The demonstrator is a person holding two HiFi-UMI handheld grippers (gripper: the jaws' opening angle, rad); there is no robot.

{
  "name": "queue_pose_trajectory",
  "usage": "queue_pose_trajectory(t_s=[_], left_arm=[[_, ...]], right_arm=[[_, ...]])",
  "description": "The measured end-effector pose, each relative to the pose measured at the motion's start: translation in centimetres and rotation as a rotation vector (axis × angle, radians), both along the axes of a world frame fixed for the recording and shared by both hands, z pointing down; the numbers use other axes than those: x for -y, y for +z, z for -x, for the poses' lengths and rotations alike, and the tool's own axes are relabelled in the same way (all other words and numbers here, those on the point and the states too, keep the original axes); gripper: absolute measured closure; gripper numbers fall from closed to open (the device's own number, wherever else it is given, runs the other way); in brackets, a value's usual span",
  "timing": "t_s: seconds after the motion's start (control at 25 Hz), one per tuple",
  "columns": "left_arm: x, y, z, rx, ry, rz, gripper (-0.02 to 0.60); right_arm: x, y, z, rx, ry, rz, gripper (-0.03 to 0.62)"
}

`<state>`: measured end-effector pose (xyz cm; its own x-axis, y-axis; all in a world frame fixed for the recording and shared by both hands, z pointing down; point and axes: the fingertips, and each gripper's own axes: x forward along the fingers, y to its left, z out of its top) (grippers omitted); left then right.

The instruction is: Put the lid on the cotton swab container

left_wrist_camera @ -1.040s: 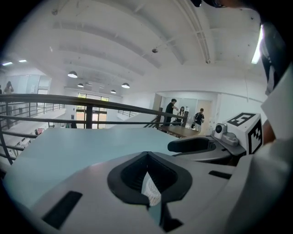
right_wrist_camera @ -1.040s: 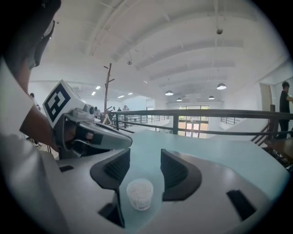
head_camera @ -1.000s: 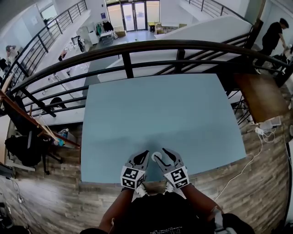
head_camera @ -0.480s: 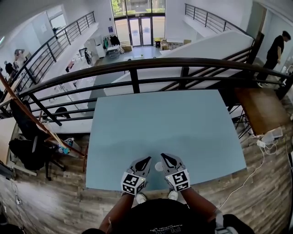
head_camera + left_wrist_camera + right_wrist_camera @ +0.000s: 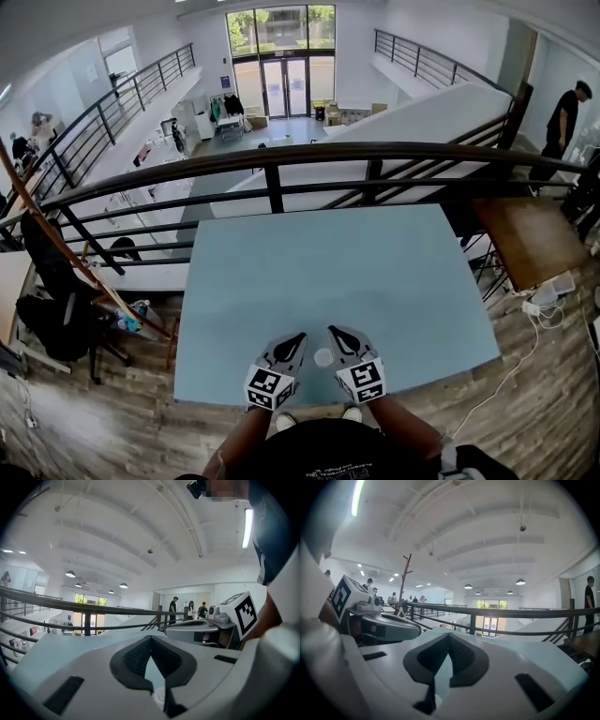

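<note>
My left gripper (image 5: 296, 338) and right gripper (image 5: 335, 333) sit side by side at the 6 o'clock end of the counter (image 5: 328, 272). Each has its fingers (image 5: 133, 656) pressed together on nothing. The cotton swab container (image 5: 322, 357), a small white round thing, lies on the counter between them, just beside both. Whether its lid is seated I cannot tell.

The danger, as I judge it, is the near edge. It is close at 6 o'clock, and a brush from either gripper could skid so light a piece off toward me. With my fingers pressed together I can only push, not hold.

The open room lies toward 12, 9 and 3 o'clock: bare counter up to the railing (image 5: 272, 159).
</note>
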<state>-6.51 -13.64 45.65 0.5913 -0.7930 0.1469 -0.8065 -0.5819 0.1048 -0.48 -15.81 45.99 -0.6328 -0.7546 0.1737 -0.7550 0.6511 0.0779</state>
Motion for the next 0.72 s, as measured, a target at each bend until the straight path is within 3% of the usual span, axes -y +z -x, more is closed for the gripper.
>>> queue_pose_trajectory(t_s=[0.2,0.72], left_arm=[[-0.2,0.0,-0.5,-0.008,0.003,-0.007,0.572],[-0.6,0.9,0.2,0.008,-0.048,0.017,0.572]], right_arm=[[-0.1,0.3,-0.6,-0.001,0.019,0.006,0.576],[-1.6,-0.5,-0.4,0.045,-0.044,-0.037,0.576]])
